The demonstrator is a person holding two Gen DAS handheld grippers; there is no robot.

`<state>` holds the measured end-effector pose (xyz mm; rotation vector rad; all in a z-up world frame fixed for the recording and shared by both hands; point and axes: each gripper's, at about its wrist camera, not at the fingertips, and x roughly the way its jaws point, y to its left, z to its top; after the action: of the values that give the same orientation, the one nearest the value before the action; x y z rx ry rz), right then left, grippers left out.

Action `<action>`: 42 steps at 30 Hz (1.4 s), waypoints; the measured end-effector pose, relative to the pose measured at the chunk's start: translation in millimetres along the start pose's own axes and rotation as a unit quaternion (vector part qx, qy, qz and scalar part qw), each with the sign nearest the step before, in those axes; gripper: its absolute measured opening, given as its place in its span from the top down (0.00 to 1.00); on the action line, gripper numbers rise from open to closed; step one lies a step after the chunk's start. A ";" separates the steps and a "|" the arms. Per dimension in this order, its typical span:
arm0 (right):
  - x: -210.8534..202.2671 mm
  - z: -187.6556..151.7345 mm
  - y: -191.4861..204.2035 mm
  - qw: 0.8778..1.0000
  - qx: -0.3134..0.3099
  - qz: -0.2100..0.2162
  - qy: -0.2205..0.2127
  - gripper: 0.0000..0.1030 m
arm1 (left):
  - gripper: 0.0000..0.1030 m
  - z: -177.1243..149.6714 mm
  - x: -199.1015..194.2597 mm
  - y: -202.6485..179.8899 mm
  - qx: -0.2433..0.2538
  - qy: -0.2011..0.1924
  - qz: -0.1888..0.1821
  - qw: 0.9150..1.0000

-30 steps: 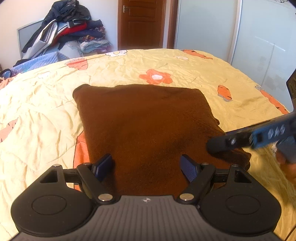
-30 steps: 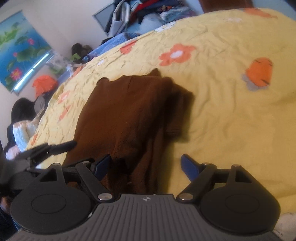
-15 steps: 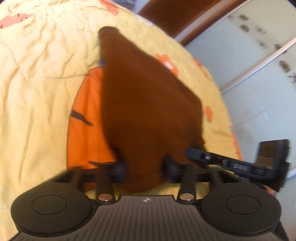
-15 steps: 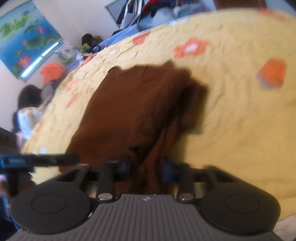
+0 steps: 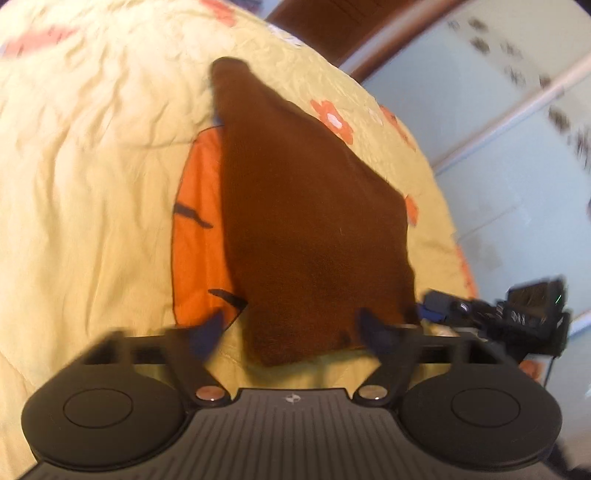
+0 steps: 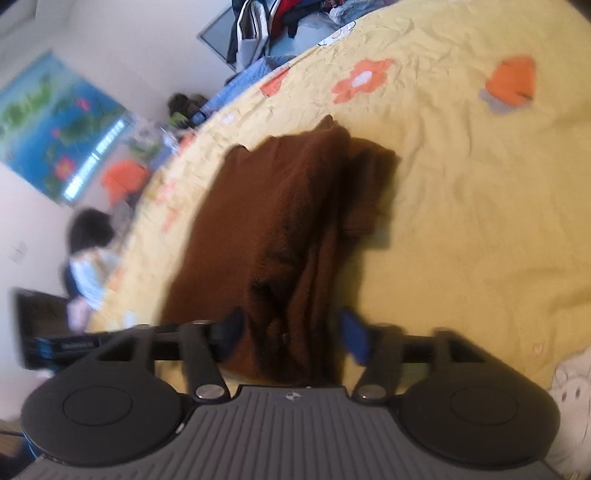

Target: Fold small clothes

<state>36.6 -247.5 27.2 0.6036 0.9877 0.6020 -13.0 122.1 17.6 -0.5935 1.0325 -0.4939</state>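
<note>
A brown knitted garment (image 5: 306, 229) lies on the yellow flowered bedspread (image 5: 92, 166). Its near corner sits between the fingers of my left gripper (image 5: 291, 332), whose jaws are opening and whose pads stand clear of the cloth. In the right wrist view the same garment (image 6: 280, 206) shows a folded, bunched right side. Its near edge lies between the fingers of my right gripper (image 6: 291, 332), whose jaws are also opening and not pressing the cloth. Each view shows the other gripper beside the garment's near edge: the right one's finger (image 5: 443, 304), the left one's finger (image 6: 66, 345).
Pale sliding wardrobe doors (image 5: 517, 129) and a wooden door (image 5: 332, 22) stand beyond the bed. A pile of clothes (image 6: 277, 22) sits at the bed's far end. A person (image 6: 88, 258) sits beside the bed below a blue wall picture (image 6: 48, 136).
Half a second ago both grippers were pinched on the garment's near edge; both have now spread apart. The left wrist view has rolled and drawn closer to the cloth.
</note>
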 end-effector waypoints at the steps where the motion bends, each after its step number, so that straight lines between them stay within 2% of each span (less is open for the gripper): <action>1: -4.5 0.8 -4.3 1.000 0.018 0.021 0.001 0.30 | 0.17 1.9 2.6 3.7 -0.018 0.002 -0.014 1.000; 3: -3.4 3.7 -15.3 0.996 0.059 0.060 0.023 0.30 | 0.17 5.6 14.4 7.7 -0.044 0.002 -0.044 0.998; 4: 2.0 5.1 -18.9 0.995 0.074 0.063 0.033 0.30 | 0.18 7.5 19.8 6.6 -0.046 0.000 -0.052 0.998; 5: 9.0 5.6 -20.5 0.995 0.080 0.052 0.043 0.37 | 0.19 9.3 24.7 2.3 -0.042 0.002 -0.053 0.998; 6: 15.4 5.5 -19.3 0.995 0.075 0.053 0.048 0.42 | 0.41 10.7 28.8 -3.6 -0.035 0.011 -0.045 0.998; 7: 21.0 5.7 -16.4 0.994 0.071 0.055 0.054 0.45 | 0.75 10.1 32.1 -10.0 -0.020 0.026 -0.024 0.999; 8: 24.6 5.9 -11.6 0.995 0.062 0.046 0.061 0.60 | 0.79 8.7 32.4 -15.5 0.000 0.033 0.001 0.999; 9: 27.3 5.4 -3.9 0.996 0.037 0.028 0.073 0.74 | 0.81 6.3 29.1 -18.3 0.012 0.031 0.007 0.999; 11: 24.2 -2.0 11.7 0.996 -0.027 0.002 0.086 0.76 | 0.83 -0.7 17.6 -20.0 0.026 0.027 0.009 0.999; 14: 14.4 -11.1 12.6 0.995 -0.054 -0.004 0.089 0.81 | 0.80 -10.1 16.2 -13.5 0.046 0.023 0.019 0.998; 16: 13.8 -16.2 9.2 0.995 -0.058 0.001 0.076 0.80 | 0.77 -8.3 14.3 -11.8 0.040 0.019 0.019 0.999; 17: 13.5 -15.3 8.8 0.996 -0.054 0.003 0.071 0.71 | 0.72 -8.1 7.1 -15.1 0.044 0.011 0.030 0.999; 18: 11.0 -13.3 8.9 0.996 -0.049 0.006 0.070 0.57 | 0.72 -8.4 -5.9 -19.7 0.058 -0.011 0.046 0.997; 19: 4.2 -9.6 10.4 0.997 -0.047 -0.002 0.063 0.50 | 0.71 -9.4 -18.3 -29.7 0.083 -0.039 0.066 0.994; 20: -5.1 -1.8 14.4 0.998 -0.051 -0.019 0.039 0.48 | 0.70 -11.6 -31.7 -43.8 0.125 -0.074 0.088 0.985; 22: -27.6 14.9 22.3 0.998 -0.052 -0.021 -0.030 0.48 | 0.54 -13.1 -41.4 -73.4 0.197 -0.135 0.125 0.963; 23: -31.8 25.8 25.4 0.997 -0.049 -0.016 -0.060 0.48 | 0.34 -11.1 -37.0 -86.6 0.224 -0.149 0.135 0.954; 24: -31.4 36.2 32.6 0.995 -0.052 -0.016 -0.081 0.48 | 0.26 -10.2 -27.3 -98.5 0.248 -0.156 0.138 0.946; 25: -23.9 46.2 42.5 0.994 -0.065 -0.019 -0.088 0.48 | 0.27 -9.0 -10.5 -109.7 0.271 -0.151 0.137 0.941; 27: 6.0 61.5 62.4 0.990 -0.108 -0.043 -0.080 0.43 | 0.27 -9.3 29.7 -122.7 0.307 -0.117 0.156 0.931; 29: 47.2 71.1 69.8 0.986 -0.144 -0.079 -0.040 0.42 | 0.27 -13.2 72.5 -118.7 0.329 -0.067 0.195 0.922; 30: 69.2 73.0 66.3 0.981 -0.156 -0.110 -0.013 0.45 | 0.26 -18.6 81.3 -113.4 0.341 -0.078 0.202 0.915; 31: 85.3 70.3 60.1 0.976 -0.172 -0.130 -0.004 0.50 | 0.26 -24.3 84.1 -111.8 0.358 -0.100 0.199 0.907; 32: 87.4 67.7 54.4 0.973 -0.194 -0.123 -0.026 0.52 | 0.26 -25.6 83.2 -109.4 0.356 -0.105 0.195 0.908; 34: 82.1 71.0 44.1 0.980 -0.164 -0.109 -0.032 0.59 | 0.26 -20.9 81.7 -111.3 0.345 -0.099 0.194 0.913; 37: 72.2 68.5 56.8 0.975 -0.177 -0.135 -0.030 0.58 | 0.27 -17.3 69.6 -118.4 0.336 -0.097 0.205 0.914; 39: 59.3 57.4 75.7 0.970 -0.181 -0.153 -0.056 0.46 | 0.26 -18.8 57.0 -121.0 0.320 -0.104 0.191 0.922; 40: 52.7 52.4 82.5 0.969 -0.189 -0.140 -0.072 0.42 | 0.26 -19.5 55.6 -121.0 0.317 -0.100 0.188 0.924; 41: 49.0 46.9 87.3 0.970 -0.193 -0.122 -0.079 0.35 | 0.26 -20.5 64.5 -121.7 0.321 -0.090 0.199 0.922; 42: 52.1 43.6 84.9 0.973 -0.188 -0.116 -0.066 0.33 | 0.24 -22.1 72.2 -120.0 0.333 -0.085 0.212 0.915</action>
<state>81.4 -160.9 75.4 0.1855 0.7791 0.5154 -13.9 -17.5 42.4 0.1959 0.7293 -0.3667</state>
